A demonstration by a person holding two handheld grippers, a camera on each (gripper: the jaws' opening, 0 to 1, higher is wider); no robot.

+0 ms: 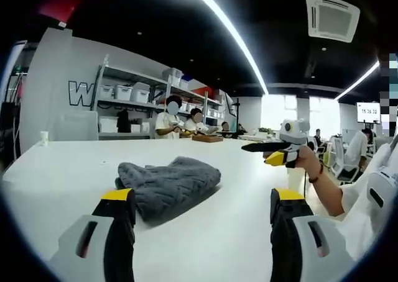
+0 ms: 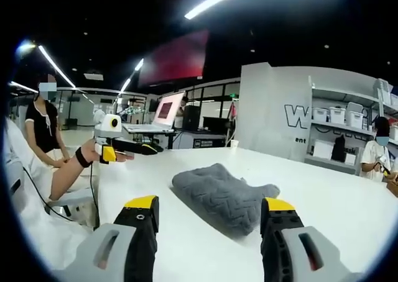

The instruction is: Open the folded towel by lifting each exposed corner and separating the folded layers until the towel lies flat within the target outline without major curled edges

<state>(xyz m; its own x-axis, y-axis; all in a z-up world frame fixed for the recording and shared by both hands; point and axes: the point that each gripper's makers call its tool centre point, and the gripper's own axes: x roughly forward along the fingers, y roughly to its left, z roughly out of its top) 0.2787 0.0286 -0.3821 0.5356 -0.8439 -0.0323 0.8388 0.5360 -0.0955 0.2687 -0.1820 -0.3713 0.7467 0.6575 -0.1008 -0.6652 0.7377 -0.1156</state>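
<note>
A grey knitted towel (image 1: pixel 169 184) lies folded and bunched on the white table (image 1: pixel 56 170). My left gripper (image 1: pixel 202 198) stands open just short of the towel's near edge, with its left jaw in front of that edge and nothing between the jaws. Off to the right, a hand holds my right gripper (image 1: pixel 258 153) above the table edge. In the right gripper view the towel (image 2: pixel 221 195) lies just ahead of my open right gripper (image 2: pixel 211 204), which holds nothing. The left gripper (image 2: pixel 152 149) hovers at the far left over the table's edge (image 2: pixel 118 170).
Shelves with white bins (image 1: pixel 124 92) stand behind the table, and people (image 1: pixel 168 123) sit at its far side by a wooden tray (image 1: pixel 207 138). A small cup (image 1: pixel 43 137) stands at the far left. A person (image 2: pixel 46 127) sits left of the table.
</note>
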